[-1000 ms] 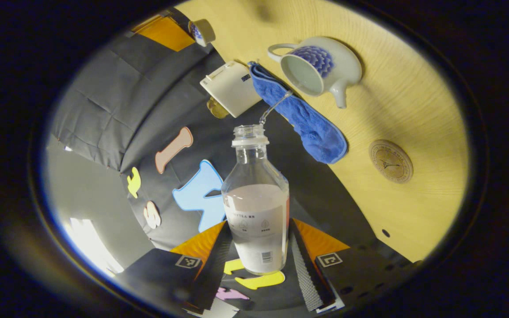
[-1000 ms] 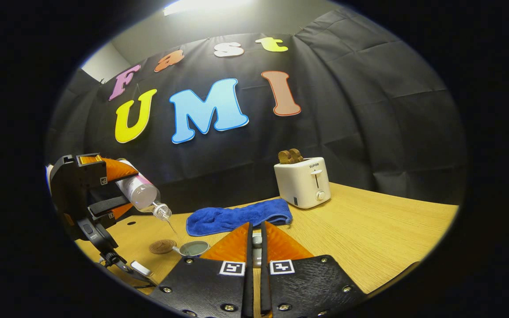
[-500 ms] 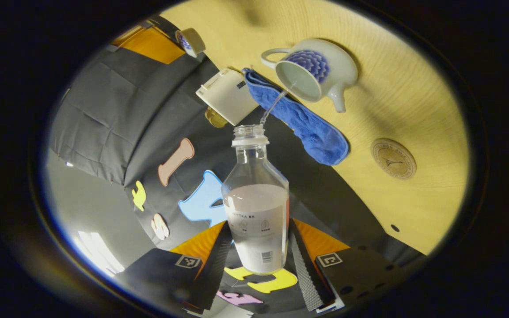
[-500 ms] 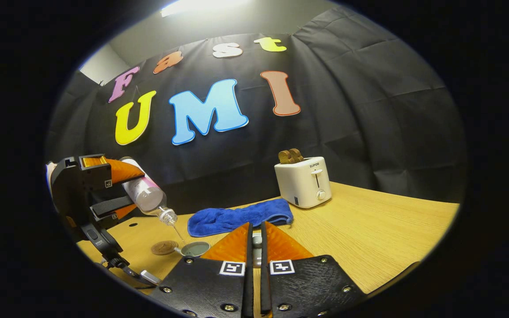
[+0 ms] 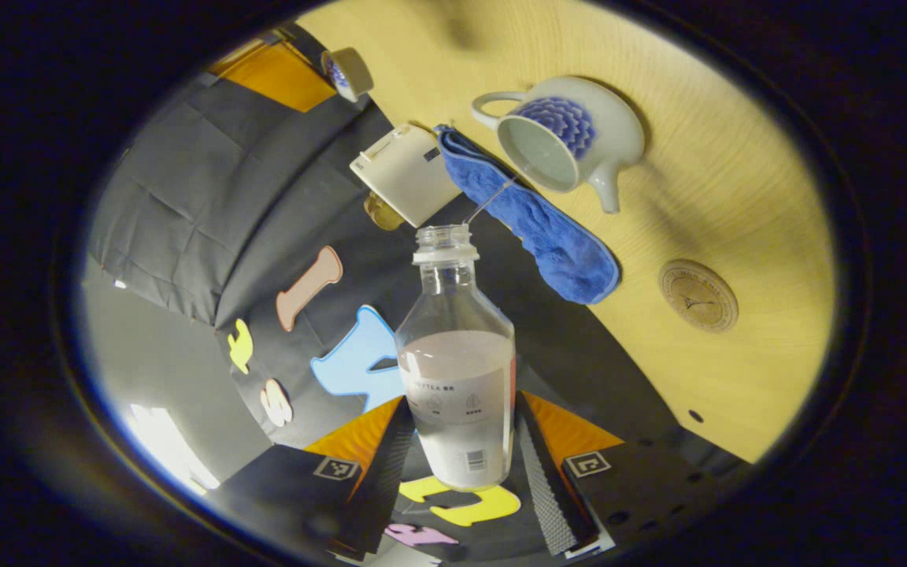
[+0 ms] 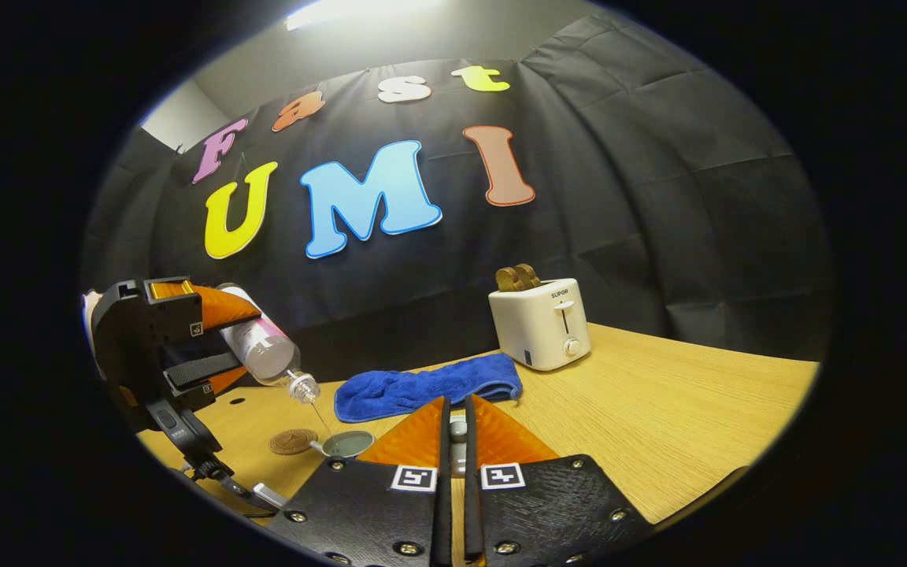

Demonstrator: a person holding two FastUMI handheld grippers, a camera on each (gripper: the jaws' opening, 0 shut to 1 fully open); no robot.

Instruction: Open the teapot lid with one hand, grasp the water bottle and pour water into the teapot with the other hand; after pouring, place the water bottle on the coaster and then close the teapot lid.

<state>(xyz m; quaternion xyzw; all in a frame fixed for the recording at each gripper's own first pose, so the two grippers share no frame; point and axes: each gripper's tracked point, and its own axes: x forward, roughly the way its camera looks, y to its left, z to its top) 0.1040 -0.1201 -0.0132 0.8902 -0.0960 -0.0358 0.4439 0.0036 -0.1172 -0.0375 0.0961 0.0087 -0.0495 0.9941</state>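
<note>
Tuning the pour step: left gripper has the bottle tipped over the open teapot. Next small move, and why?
Probably hold the tilt a moment. The left gripper grips the water bottle, and a thin stream runs from its mouth into the open teapot. Much water remains. The right gripper holds the lid clear; the coaster waits bare.

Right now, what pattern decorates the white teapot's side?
A blue-purple petal pattern on the white ceramic teapot, clearest in the left gripper view.
</note>
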